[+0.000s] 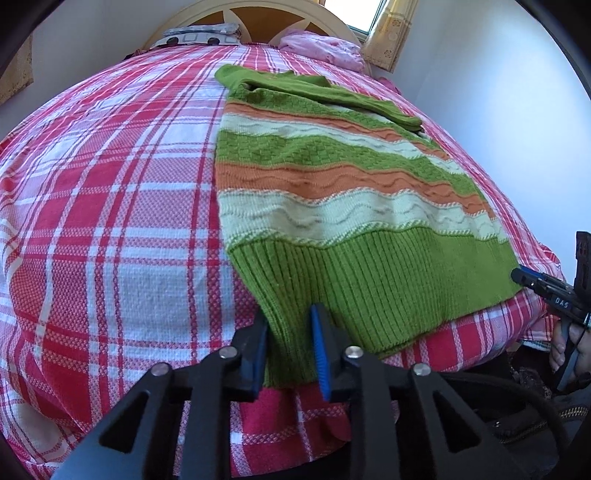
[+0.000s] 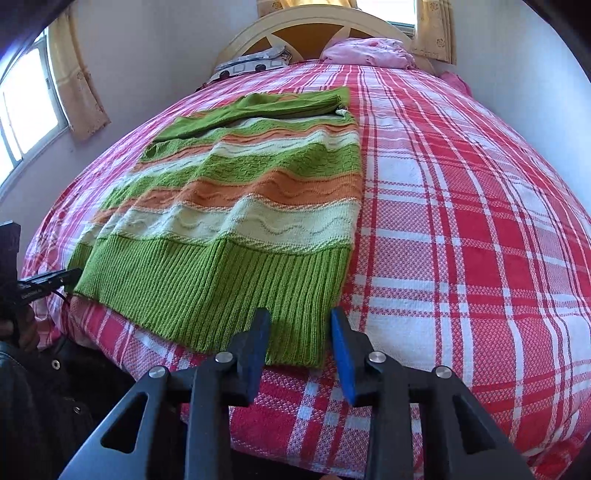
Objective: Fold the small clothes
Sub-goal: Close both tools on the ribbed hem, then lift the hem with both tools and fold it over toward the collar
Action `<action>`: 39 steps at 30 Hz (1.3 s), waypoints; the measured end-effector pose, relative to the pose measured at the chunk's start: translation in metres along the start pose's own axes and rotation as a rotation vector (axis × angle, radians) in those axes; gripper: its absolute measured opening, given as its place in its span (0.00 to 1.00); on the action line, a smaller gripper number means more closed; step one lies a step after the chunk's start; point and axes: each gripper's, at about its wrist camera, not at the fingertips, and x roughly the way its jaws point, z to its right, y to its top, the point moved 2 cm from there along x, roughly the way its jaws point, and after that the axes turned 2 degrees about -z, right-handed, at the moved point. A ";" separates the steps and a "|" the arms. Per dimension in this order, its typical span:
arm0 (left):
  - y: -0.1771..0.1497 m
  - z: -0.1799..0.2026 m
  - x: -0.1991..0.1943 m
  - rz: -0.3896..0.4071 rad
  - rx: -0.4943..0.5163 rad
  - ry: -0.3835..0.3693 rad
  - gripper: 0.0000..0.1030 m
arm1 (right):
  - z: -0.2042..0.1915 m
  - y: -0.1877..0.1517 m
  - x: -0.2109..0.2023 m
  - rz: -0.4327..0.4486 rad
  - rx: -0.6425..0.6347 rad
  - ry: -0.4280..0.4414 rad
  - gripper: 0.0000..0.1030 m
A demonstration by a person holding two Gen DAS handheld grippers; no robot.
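Note:
A green, orange and cream striped knit sweater [image 1: 332, 206] lies flat on the bed, sleeves folded across its top; it also shows in the right wrist view [image 2: 240, 206]. My left gripper [image 1: 290, 325] is open with its jaws on either side of the sweater's near left hem corner. My right gripper [image 2: 301, 325] is open with its jaws on either side of the near right hem corner. The right gripper also shows at the right edge of the left wrist view [image 1: 524, 275], and the left gripper at the left edge of the right wrist view [image 2: 70, 275].
A red and white plaid bedspread [image 1: 110, 221] covers the bed. A patterned pillow [image 1: 199, 35] and a pink bundle [image 1: 325, 48] lie by the headboard [image 2: 314, 26]. Walls stand close on both sides, with curtained windows [image 2: 26, 110].

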 end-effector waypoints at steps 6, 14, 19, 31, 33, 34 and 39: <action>0.004 0.003 -0.010 0.044 0.039 -0.040 0.09 | 0.012 0.000 -0.006 0.048 0.087 0.155 0.09; 0.027 0.012 -0.045 0.237 0.109 -0.041 0.09 | 0.017 0.019 -0.043 0.242 0.124 0.231 0.08; 0.054 0.011 -0.048 0.272 0.081 -0.080 0.09 | 0.014 0.043 -0.052 0.297 0.098 0.226 0.08; 0.119 -0.010 -0.046 0.346 -0.031 -0.121 0.09 | 0.014 0.134 -0.062 0.447 0.039 0.202 0.08; 0.134 -0.013 -0.042 0.353 -0.037 -0.121 0.09 | 0.015 0.151 -0.059 0.459 0.030 0.194 0.08; 0.140 -0.014 -0.042 0.358 -0.040 -0.125 0.09 | 0.015 0.159 -0.058 0.463 0.028 0.189 0.08; 0.171 -0.018 -0.035 0.369 -0.055 -0.135 0.09 | 0.019 0.193 -0.048 0.477 0.031 0.175 0.08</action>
